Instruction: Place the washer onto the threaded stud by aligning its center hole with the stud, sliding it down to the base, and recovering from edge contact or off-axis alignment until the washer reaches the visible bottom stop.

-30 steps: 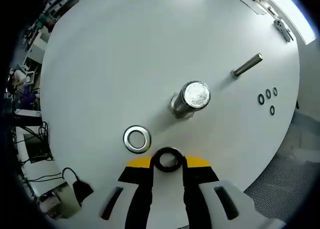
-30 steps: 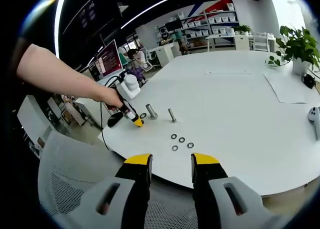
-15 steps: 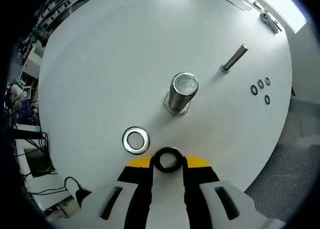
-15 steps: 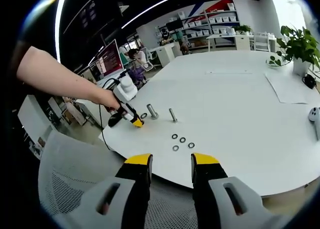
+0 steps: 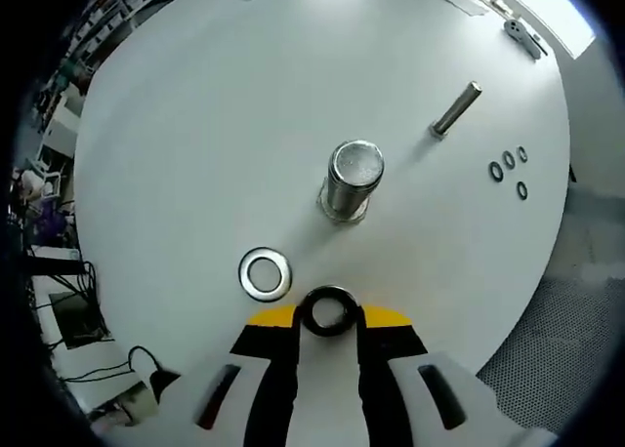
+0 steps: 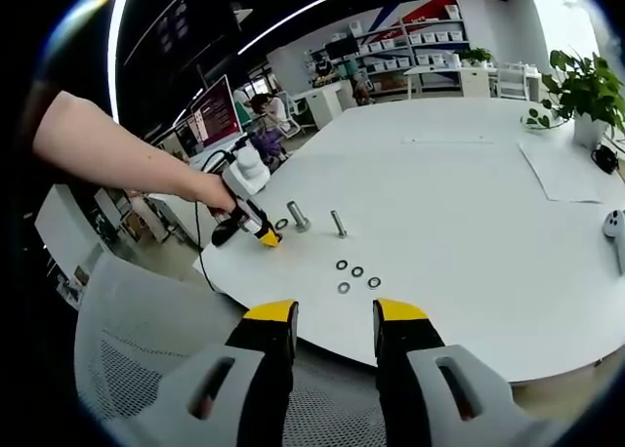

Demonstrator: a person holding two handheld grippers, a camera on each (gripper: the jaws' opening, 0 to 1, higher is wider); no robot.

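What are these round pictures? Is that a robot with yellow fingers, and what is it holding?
It's not a robot. A person holds a two-fingered gripper in each hand, and each gripper carries a camera that looks out along its fingers. That's why the pictures are round.

The left gripper view looks down on a white table. The left gripper has yellow tips and pinches a dark washer, a flat ring with a hole. Ahead stands a thick metal stud, where the washer should go. A silver washer lies beside the gripper. Farther off are a thin bolt and three small rings.

The right gripper view looks at the same table from farther away, over a mesh chair. The right gripper is open and holds nothing. You can see the person's hand there, holding the left gripper near the stud.
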